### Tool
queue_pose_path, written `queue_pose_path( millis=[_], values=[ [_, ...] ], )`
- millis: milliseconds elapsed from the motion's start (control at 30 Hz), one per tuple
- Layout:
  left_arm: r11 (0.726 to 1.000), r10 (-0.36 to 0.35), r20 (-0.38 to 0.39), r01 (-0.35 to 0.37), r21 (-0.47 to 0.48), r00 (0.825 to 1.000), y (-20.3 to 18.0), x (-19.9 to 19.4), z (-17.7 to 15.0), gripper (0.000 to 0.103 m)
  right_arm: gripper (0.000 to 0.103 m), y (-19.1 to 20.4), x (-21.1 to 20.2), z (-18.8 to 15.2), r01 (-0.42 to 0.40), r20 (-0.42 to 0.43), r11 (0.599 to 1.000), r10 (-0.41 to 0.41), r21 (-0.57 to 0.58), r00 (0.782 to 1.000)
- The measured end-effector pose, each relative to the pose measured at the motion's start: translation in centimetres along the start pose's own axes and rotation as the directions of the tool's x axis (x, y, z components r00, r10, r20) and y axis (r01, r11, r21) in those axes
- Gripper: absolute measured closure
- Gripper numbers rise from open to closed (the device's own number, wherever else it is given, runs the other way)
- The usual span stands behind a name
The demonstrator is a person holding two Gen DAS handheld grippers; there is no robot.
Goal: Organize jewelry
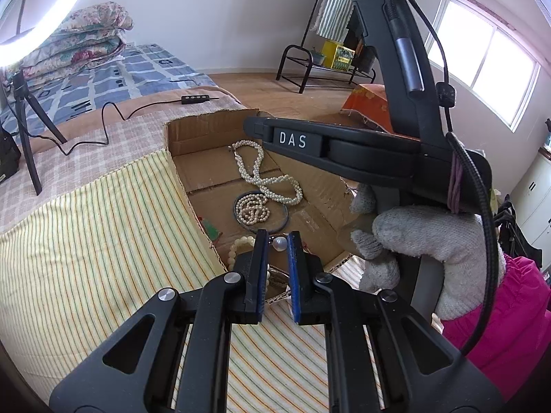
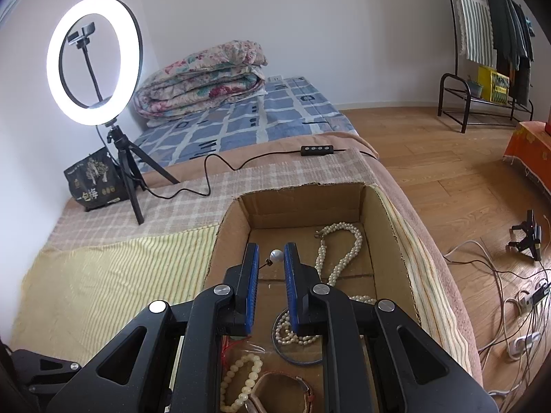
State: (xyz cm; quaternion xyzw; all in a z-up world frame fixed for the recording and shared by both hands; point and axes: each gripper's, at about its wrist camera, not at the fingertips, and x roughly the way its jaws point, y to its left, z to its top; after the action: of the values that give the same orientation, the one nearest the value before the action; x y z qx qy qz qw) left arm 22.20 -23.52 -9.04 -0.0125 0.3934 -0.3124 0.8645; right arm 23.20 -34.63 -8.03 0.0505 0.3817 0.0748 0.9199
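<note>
Jewelry lies in an open cardboard box [image 2: 372,206] on the bed: a twisted white pearl necklace [image 2: 344,251], a coiled pearl strand [image 2: 287,332] inside a dark bangle [image 2: 299,361], a cream bead bracelet [image 2: 241,375]. Both the left hand-held gripper [image 1: 274,241] and right hand-held gripper [image 2: 271,253] stand released, a round pearl [image 2: 277,255] between the right one's pads.

Bright daylight from the window [image 1: 489,65], glare off the ring light [image 2: 94,60], fisheye bending and dark corners.
</note>
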Motion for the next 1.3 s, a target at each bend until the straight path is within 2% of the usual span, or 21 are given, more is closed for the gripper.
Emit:
queue_pose_path(
  millis=[300, 433, 500, 533, 600, 700, 767, 800, 1067, 1300],
  values=[
    [1.0, 0.002, 0.02, -0.002, 0.005, 1.0, 0.0, -0.3, 0.3, 0.094, 0.088, 0.1, 0.0, 0.0, 0.0, -0.008, 1.0, 0.0, -0.004, 1.0],
    [1.0, 0.012, 0.017, -0.012, 0.017, 1.0, -0.2, -0.3, 0.3, 0.093, 0.053, 0.4, -0.1, 0.0, 0.008, -0.001, 1.0, -0.008, -0.009, 1.0],
    [1.0, 0.016, 0.017, -0.016, 0.018, 1.0, -0.2, -0.3, 0.3, 0.076, 0.047, 0.3, -0.3, 0.1, 0.02, 0.012, 1.0, -0.02, -0.001, 1.0],
    [1.0, 0.018, 0.022, -0.018, 0.017, 1.0, -0.1, -0.4, 0.3, 0.06, 0.041, 0.3, -0.4, 0.2, 0.029, 0.017, 1.0, -0.029, 0.002, 0.999],
    [1.0, 0.024, 0.034, -0.024, 0.014, 0.999, -0.1, -0.6, 0.4, 0.056, 0.035, 0.2, -0.6, 0.3, 0.042, 0.028, 0.999, -0.043, 0.008, 0.999],
    [0.999, 0.032, 0.034, -0.032, 0.018, 0.999, -0.1, -0.8, 0.5, 0.053, 0.033, 0.0, -0.8, 0.4, 0.047, 0.034, 0.999, -0.047, 0.014, 0.998],
    [0.999, 0.043, 0.037, -0.044, 0.017, 0.998, 0.0, -1.0, 0.5, 0.038, 0.03, 0.1, -0.8, 0.5, 0.062, 0.03, 0.998, -0.062, 0.012, 0.998],
    [0.999, 0.051, 0.041, -0.052, 0.014, 0.998, 0.1, -1.1, 0.5, 0.036, 0.029, 0.2, -0.8, 0.5, 0.064, 0.032, 0.998, -0.065, 0.012, 0.997],
    [0.997, 0.079, 0.05, -0.079, 0.013, 0.996, 0.4, -2.0, 0.6, 0.03, 0.026, 0.8, -1.8, 1.0, 0.075, 0.05, 0.997, -0.076, 0.011, 0.996],
    [0.995, 0.089, 0.07, -0.091, 0.027, 0.994, 0.3, -3.7, 0.4, 0.03, 0.025, 1.5, -3.2, 1.3, 0.088, 0.065, 0.996, -0.088, 0.0, 0.994]
  ],
)
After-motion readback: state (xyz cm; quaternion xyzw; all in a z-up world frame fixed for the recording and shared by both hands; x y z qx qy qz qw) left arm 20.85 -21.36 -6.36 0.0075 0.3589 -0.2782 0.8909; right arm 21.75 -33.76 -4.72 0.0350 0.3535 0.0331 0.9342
